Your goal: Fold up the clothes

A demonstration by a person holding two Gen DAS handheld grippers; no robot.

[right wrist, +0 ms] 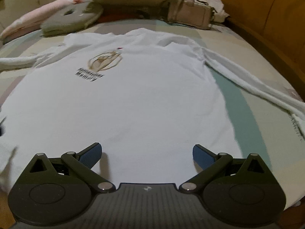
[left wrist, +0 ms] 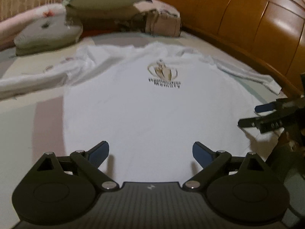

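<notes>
We see a white long-sleeved cotton shirt (right wrist: 133, 99) lying flat on the striped pastel bed (right wrist: 246, 114), sleeves spread. Our left claw (left wrist: 150, 152) and right claw (right wrist: 146, 153) hover wide open, empty, above its near hem; the curved wooden headboard (left wrist: 247, 28) borders the right.

A white long-sleeved shirt (right wrist: 133, 99) lies flat on the striped bedsheet (right wrist: 246, 110) before me, sleeves out left and right. Beyond its collar sit a grey round cushion (right wrist: 70, 21), far left, and a beige handbag (right wrist: 190, 16), far right. A wooden headboard (left wrist: 247, 24) runs along the right.
</notes>
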